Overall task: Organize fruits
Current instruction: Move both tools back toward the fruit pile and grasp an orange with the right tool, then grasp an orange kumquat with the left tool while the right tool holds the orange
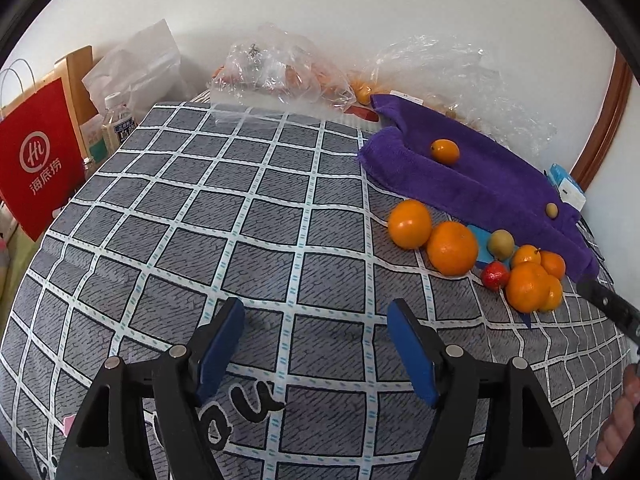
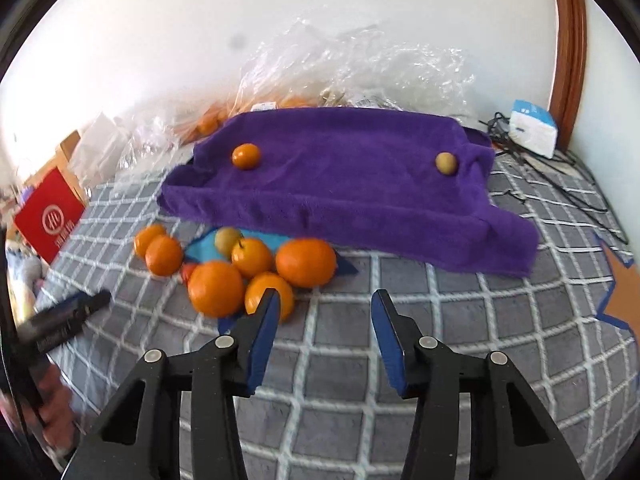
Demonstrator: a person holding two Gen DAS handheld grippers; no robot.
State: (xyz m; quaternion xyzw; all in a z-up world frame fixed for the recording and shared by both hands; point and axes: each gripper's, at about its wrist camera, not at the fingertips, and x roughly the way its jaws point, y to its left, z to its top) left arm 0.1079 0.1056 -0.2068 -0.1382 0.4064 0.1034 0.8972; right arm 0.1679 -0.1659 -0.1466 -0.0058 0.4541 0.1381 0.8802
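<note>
A pile of oranges (image 2: 216, 288) lies on the checked cloth, with a small green-yellow fruit (image 2: 227, 239) and a small red fruit (image 1: 495, 275) among them; the oranges (image 1: 452, 248) also show in the left wrist view. A purple towel (image 2: 352, 184) behind them carries one small orange fruit (image 2: 245, 156) and one small green-yellow fruit (image 2: 446, 163). My right gripper (image 2: 322, 312) is open and empty, just in front of the pile, its left finger before one orange. My left gripper (image 1: 316, 320) is open and empty over bare cloth, left of the pile.
Clear plastic bags (image 1: 280, 68) with more fruit lie along the wall. A red paper bag (image 1: 36, 156) and a bottle (image 1: 116, 120) stand at the left. A white and blue box (image 2: 534, 128) and black cables (image 2: 560, 176) lie at the right. The checked cloth (image 1: 240, 220) covers the surface.
</note>
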